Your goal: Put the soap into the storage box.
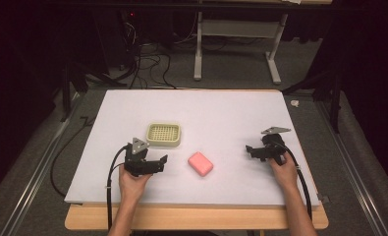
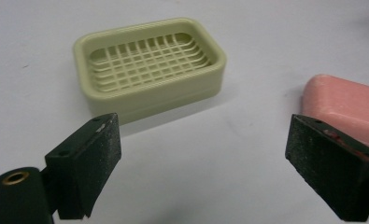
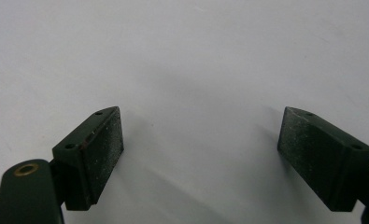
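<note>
Hovering low over the white sheet (image 1: 216, 105) with the left gripper (image 1: 162, 161), jaws spread wide and clasping nothing; seeing the same in the left gripper view (image 2: 205, 158), with bare sheet between the two black pads. Pointing that gripper toward the gap between the two things ahead, not squarely at either one. Holding the right gripper (image 1: 250, 150) off at the right side of the sheet, likewise released, jaws gaping over plain white surface in the right gripper view (image 3: 201, 154), with nothing near them.

Moving outward: lying flat on the sheet just beyond the left gripper's right-hand jaw, the pink soap bar (image 1: 200, 163) (image 2: 345, 105), untouched and apart from both pads. Sitting upright a little further up the sheet, near the soap but not touching it, the pale green soap dish (image 1: 164, 144) (image 2: 149, 98), its grid floor bare.

Judging progress: apparently setting up to put the soap into the dish, and standing at the very start of that. Nothing grasped, nothing lifted, dish not yet filled. Remaining, by this reading: swinging the left gripper over the bar, closing on its sides, raising it, carrying it across to the dish, lowering it onto the grid and letting go.
</note>
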{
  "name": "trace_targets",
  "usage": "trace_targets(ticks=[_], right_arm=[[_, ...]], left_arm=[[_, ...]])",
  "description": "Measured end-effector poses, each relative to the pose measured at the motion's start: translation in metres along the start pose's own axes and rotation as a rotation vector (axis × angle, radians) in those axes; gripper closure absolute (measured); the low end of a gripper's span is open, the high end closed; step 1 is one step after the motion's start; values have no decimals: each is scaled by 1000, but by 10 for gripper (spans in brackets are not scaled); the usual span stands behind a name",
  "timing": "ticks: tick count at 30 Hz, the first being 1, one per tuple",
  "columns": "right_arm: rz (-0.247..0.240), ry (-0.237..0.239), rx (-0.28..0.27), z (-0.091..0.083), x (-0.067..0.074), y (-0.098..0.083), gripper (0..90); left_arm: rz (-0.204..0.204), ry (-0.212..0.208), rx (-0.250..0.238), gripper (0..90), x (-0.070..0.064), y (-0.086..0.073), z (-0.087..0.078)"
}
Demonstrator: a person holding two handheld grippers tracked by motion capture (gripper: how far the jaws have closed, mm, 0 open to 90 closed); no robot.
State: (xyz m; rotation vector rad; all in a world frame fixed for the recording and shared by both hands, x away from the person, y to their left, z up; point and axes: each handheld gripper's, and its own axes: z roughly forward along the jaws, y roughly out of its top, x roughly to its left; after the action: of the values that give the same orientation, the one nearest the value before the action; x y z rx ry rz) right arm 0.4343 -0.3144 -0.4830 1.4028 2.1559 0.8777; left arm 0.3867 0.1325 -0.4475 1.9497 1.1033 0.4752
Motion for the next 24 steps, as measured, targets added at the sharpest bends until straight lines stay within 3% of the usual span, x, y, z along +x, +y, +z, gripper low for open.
trace_targets(ticks=[8,24], right_arm=[[0,0,1,0,0,0,148],[0,0,0,0,0,0,148]], left_arm=[[42,-48,-4,102,-19,7,1],[106,-102,-7,89,-51,19,10]])
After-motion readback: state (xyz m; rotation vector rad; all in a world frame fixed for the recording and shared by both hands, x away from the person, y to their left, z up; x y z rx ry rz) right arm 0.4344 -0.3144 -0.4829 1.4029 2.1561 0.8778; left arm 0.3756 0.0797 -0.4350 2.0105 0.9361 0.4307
